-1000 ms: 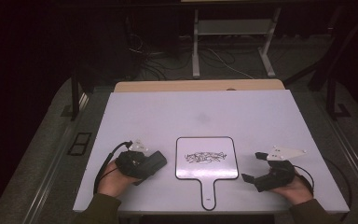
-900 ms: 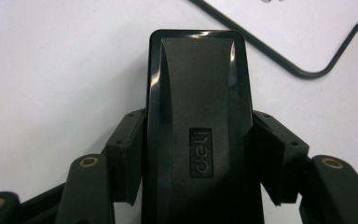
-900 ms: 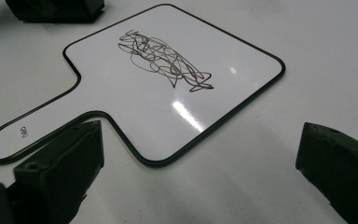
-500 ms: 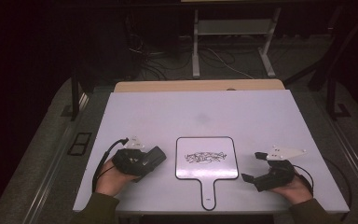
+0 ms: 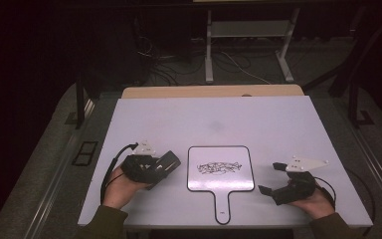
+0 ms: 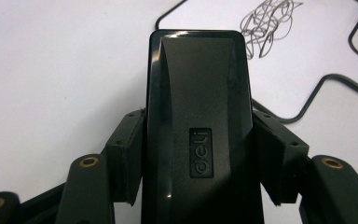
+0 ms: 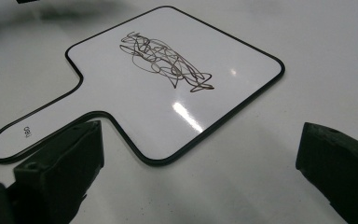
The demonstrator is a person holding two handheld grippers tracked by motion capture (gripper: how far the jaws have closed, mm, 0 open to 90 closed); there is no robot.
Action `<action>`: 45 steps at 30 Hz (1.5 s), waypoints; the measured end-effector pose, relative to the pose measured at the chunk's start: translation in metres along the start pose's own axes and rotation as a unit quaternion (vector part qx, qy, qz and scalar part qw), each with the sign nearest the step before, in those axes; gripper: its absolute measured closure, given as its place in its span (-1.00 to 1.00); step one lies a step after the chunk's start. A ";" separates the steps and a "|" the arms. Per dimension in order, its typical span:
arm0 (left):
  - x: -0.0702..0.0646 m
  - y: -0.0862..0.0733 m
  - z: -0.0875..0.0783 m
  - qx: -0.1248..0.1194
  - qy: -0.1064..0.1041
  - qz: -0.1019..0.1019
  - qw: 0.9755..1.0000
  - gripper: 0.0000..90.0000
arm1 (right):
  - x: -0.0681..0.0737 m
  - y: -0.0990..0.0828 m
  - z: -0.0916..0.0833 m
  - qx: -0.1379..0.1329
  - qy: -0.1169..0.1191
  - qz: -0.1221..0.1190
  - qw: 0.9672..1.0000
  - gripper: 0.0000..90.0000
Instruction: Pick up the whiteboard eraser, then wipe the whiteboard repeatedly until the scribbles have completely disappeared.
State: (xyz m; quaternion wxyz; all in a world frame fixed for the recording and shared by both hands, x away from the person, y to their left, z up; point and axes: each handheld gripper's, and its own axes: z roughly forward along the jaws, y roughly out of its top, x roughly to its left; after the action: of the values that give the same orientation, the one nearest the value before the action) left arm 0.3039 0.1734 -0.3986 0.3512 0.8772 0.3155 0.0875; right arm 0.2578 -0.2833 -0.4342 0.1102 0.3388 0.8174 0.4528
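High view: overhead, facing forward-down on tabletop (image 5: pixel 278 124). Gripper views: close, low; all three share the scribbled whiteboard (image 5: pixel 221 169).

The far half of the table (image 5: pixel 219 114) lies bare. Between the two tongs only the flat whiteboard paddle (image 5: pixel 221 168) lies, low enough to pass over.

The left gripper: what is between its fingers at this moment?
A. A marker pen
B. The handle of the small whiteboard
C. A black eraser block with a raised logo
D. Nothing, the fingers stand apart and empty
C: in the left gripper view the left gripper has both fingers pressed against the sides of the black eraser block, while the scribbled whiteboard lies apart on the table.
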 end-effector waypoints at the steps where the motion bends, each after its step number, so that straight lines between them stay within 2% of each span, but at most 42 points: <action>1: 0.000 0.001 0.000 -0.002 -0.001 -0.001 1.000 -0.13 | 0.000 0.000 0.000 0.000 0.000 0.001 1.000 -1.00; 11: 0.003 0.011 -0.001 -0.020 -0.012 -0.003 1.000 -0.13 | 0.001 0.000 0.000 -0.001 -0.001 0.001 1.000 -1.00; 17: 0.003 0.019 0.001 -0.021 -0.021 0.009 1.000 -0.13 | 0.000 0.000 0.000 -0.001 -0.001 0.000 1.000 -1.00; 22: 0.003 0.025 0.004 -0.026 -0.031 0.010 0.999 -0.13 | -0.002 0.000 -0.001 -0.001 -0.003 0.004 1.000 -1.00; 30: -0.002 0.036 0.010 -0.030 -0.040 0.020 0.999 -0.13 | 0.000 0.000 -0.001 -0.001 -0.003 0.003 1.000 -1.00; 38: -0.006 0.049 0.020 -0.032 -0.052 0.029 0.998 -0.13 | 0.000 -0.001 -0.001 -0.004 -0.004 0.006 1.000 -1.00; 45: -0.011 0.062 0.033 -0.025 -0.062 0.043 0.997 -0.13 | -0.001 -0.001 -0.001 -0.003 -0.005 0.006 1.000 -1.00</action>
State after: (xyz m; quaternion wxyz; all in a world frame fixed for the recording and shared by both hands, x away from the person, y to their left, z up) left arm 0.3385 0.1140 -0.3802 0.3877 0.8847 0.2528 0.0559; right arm 0.2574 -0.2845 -0.4349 0.1130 0.3457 0.8135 0.4539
